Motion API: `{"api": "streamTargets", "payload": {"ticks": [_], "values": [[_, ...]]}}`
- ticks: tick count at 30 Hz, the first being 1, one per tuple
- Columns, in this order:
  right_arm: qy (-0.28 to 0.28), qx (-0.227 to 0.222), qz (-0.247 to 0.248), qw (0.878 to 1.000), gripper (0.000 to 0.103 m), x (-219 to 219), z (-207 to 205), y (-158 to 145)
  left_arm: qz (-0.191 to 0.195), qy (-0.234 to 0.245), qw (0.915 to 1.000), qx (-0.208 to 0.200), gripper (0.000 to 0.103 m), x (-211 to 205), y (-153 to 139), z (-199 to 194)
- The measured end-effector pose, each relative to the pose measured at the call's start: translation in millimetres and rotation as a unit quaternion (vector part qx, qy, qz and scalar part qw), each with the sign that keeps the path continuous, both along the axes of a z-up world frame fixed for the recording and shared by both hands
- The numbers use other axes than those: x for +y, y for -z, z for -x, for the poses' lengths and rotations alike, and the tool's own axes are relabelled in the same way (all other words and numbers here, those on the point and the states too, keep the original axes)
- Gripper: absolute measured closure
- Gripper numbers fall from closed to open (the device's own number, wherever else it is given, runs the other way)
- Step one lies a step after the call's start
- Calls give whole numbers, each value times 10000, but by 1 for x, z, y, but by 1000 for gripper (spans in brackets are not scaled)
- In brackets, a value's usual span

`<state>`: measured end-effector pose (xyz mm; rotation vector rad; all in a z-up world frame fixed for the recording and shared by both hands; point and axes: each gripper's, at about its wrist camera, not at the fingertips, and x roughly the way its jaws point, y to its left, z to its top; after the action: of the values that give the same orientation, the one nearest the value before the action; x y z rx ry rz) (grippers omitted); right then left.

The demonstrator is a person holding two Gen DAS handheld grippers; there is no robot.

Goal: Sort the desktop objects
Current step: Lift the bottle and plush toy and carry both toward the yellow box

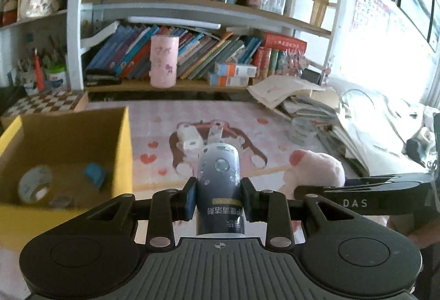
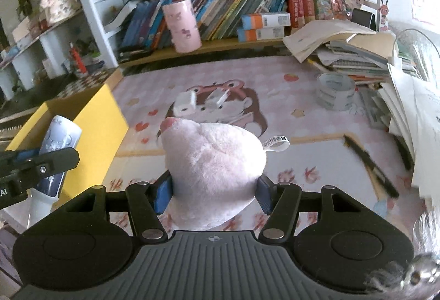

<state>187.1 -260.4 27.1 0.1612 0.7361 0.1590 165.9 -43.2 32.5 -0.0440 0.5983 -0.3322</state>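
A blue-grey cleaner bottle (image 1: 219, 184) is clamped in the left gripper (image 1: 219, 199), its long axis running straight ahead toward twelve o'clock. The yellow cardboard box (image 1: 121, 151), already holding a tape roll (image 1: 35, 183) and a blue block (image 1: 95, 174), lies at ten o'clock, nearer the left hand. A pink plush toy (image 2: 213, 162) is squeezed in the right gripper (image 2: 213, 194), held level above the pink desk mat (image 2: 288, 118); the box lies at its nine o'clock.

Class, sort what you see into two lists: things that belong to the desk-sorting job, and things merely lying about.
Job:
left hand-held gripper gripping the dark bottle
right hand-held gripper gripping the pink plush toy
yellow box
white charger
tape roll
black pen

Lying about:
shelved books
pink cylinder
paper pile
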Motion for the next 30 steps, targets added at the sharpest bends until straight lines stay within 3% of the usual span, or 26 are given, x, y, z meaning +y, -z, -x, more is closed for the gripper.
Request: {"api": "streamTargets", "payload": {"ticks": [12,30], "values": [[-202,275,51,9994,46,66,71,11,105,-5,9993,348,72,56,17,76],[-795,106,144,9967,46,130,128,2,178,-368,9990,184,72,101,11,142]]}}
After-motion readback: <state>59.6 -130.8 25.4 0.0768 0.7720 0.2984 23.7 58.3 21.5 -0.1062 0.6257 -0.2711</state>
